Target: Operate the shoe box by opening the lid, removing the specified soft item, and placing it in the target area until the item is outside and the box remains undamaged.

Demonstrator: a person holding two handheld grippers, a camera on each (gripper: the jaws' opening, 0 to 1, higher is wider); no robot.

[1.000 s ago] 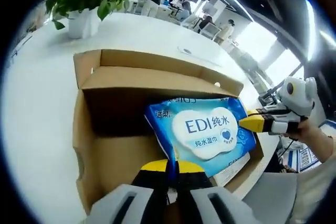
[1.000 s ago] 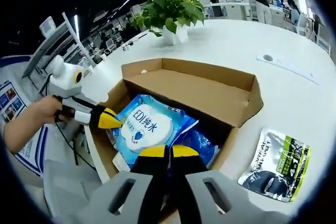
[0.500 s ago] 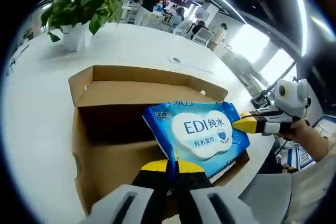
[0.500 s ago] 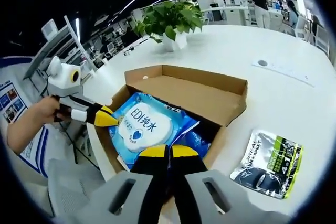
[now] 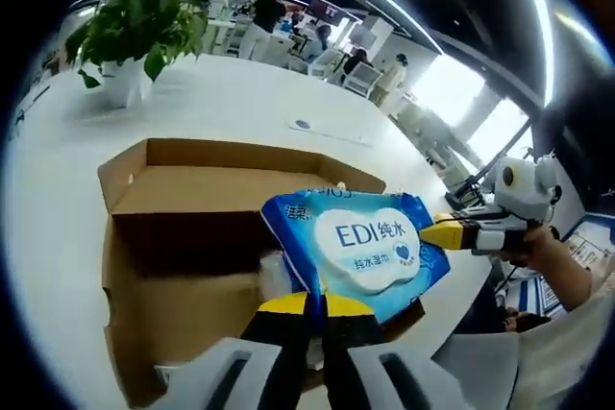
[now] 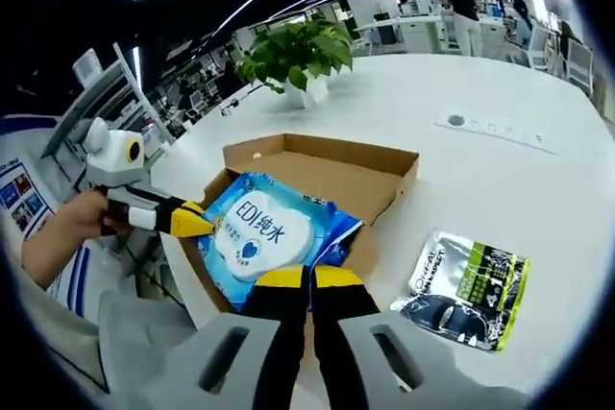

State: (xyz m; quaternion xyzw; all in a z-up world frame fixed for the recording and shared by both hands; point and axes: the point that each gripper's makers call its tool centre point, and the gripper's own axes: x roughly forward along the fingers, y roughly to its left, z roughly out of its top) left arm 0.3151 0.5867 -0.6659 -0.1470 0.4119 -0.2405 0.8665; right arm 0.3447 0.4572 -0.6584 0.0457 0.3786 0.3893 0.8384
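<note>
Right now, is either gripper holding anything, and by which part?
Both hold the blue wet wipes pack above the open shoe box: the left gripper is shut on one edge, the right gripper on the opposite edge.

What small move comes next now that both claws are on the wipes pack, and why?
Probably keep lifting, then carry it sideways. The blue wipes pack is pinched at opposite edges by the left claw and right claw, and it sits over the open cardboard box. Bare white table lies beside the green-and-black pouch.
</note>
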